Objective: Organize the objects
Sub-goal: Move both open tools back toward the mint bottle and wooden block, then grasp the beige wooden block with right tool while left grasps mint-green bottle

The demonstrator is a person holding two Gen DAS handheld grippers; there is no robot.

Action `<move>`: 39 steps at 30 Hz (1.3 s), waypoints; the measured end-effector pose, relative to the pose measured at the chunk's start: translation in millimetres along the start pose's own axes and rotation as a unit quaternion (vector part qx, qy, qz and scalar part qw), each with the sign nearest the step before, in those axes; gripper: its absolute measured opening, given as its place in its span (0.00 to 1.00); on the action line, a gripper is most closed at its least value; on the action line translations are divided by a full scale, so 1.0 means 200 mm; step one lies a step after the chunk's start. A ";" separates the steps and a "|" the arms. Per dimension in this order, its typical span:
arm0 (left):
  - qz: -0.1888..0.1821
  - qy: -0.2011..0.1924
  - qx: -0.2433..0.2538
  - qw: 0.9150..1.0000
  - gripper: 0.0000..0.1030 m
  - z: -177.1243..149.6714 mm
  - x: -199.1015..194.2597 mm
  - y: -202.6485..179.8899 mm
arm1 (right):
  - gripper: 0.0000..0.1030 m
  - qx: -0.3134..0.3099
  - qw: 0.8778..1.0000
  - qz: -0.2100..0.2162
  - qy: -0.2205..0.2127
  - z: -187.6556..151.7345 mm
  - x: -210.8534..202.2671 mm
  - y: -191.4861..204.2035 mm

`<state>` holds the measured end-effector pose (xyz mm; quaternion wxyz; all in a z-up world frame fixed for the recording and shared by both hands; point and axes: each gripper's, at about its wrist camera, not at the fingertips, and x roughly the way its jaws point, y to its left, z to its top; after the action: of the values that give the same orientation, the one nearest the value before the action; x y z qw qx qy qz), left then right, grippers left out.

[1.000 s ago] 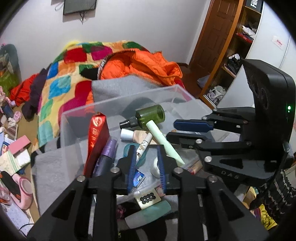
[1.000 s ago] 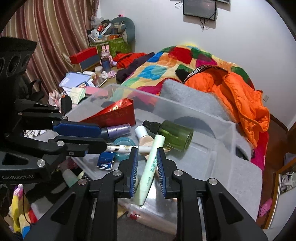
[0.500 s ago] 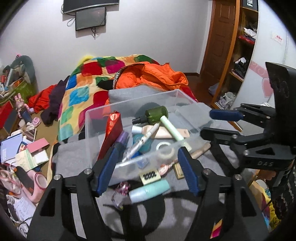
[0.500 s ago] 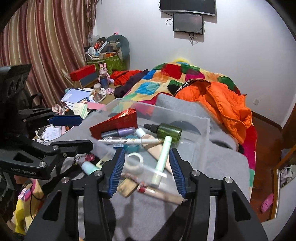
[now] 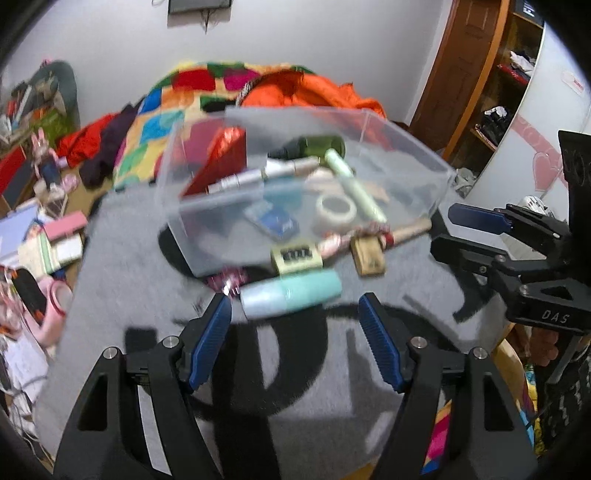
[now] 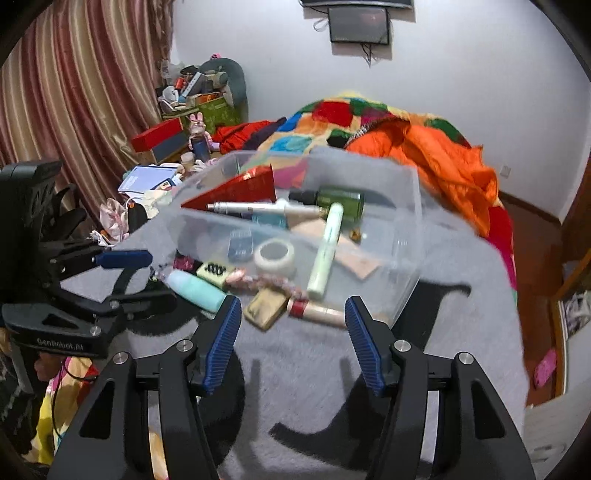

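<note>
1. Grey fleece blanket covers the work surface in a cluttered bedroom, a clear plastic bin of toiletries sitting straight ahead of both pairs of jaws.
2. Left gripper stands with its jaws apart and empty; just beyond its tips lies a mint-green tube, outside the bin's near wall.
3. Right gripper has its jaws opening, nothing pressed between them; just ahead of its tips lie a tan compact and a beige tube with a red band.
4. Only the left view takes in the wooden door and shelves, off to the right of its jaws.
5. Only the right view shows the striped curtain, left of its jaws, and the wall screen far ahead.
6. Bare blanket lies under and behind both sets of jaws, open room to either side; the blanket's edge drops off right of the right gripper's jaws.
</note>
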<state>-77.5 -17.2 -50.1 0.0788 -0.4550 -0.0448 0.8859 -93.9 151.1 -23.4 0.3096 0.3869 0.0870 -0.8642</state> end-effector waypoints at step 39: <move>0.027 -0.007 -0.009 1.000 0.29 -0.15 0.02 0.09 | 0.26 0.038 0.997 -0.008 0.060 -0.02 0.34 0.14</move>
<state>-56.6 -34.9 -73.0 0.0503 -0.4507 -0.0413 0.8903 -107.9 98.5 -72.2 0.2819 0.4491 0.0759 -0.8445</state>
